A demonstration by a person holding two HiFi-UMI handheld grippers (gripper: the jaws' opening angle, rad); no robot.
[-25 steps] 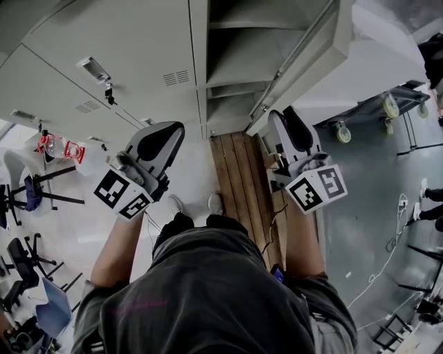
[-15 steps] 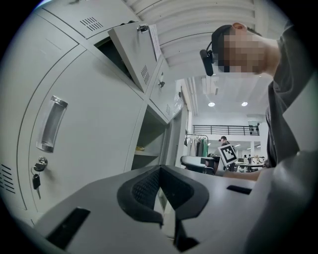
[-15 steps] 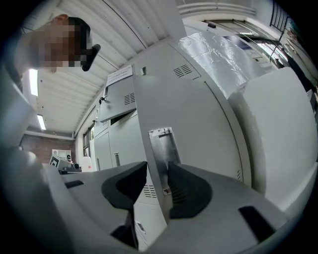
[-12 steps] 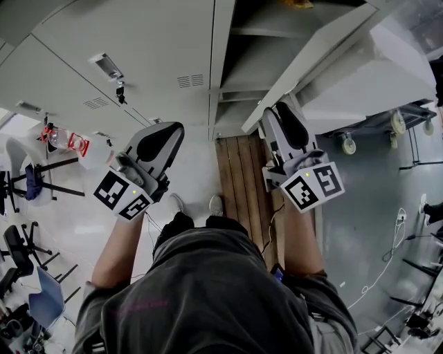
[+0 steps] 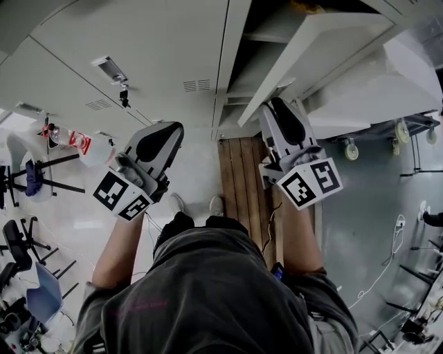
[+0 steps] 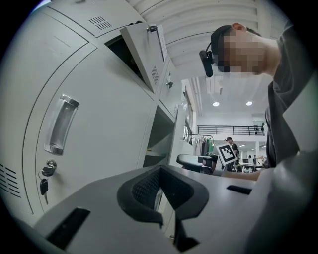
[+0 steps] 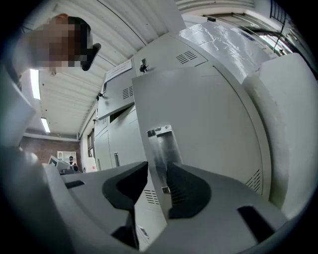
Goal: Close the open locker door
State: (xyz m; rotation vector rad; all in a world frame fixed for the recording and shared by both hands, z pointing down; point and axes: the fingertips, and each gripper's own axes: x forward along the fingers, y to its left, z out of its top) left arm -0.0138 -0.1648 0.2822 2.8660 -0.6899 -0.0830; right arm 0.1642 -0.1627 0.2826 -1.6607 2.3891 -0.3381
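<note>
Locker door (image 5: 315,52) pale grey; left gripper (image 5: 169,135) grey, black pads, cube (image 5: 123,195) patterned in black-and-white squares; slatted boards (image 5: 242,173) brown.

Grey floor (image 5: 360,228), wooden planks (image 5: 242,176), wheeled cart (image 5: 377,131), black chairs (image 5: 28,181)

Cool, even indoor light, washed nearly grey. Both gripper views bulge like a fisheye, with dark vignetting at every corner and a soft foreground. 2 ceiling lamps (image 6: 215,103) glow at 3 o'clock in the left gripper view. A strip light (image 7: 35,82) flares at 9 o'clock in the right gripper view. In the head view, the open locker (image 5: 256,17) at 12 o'clock sits in shadow.
</note>
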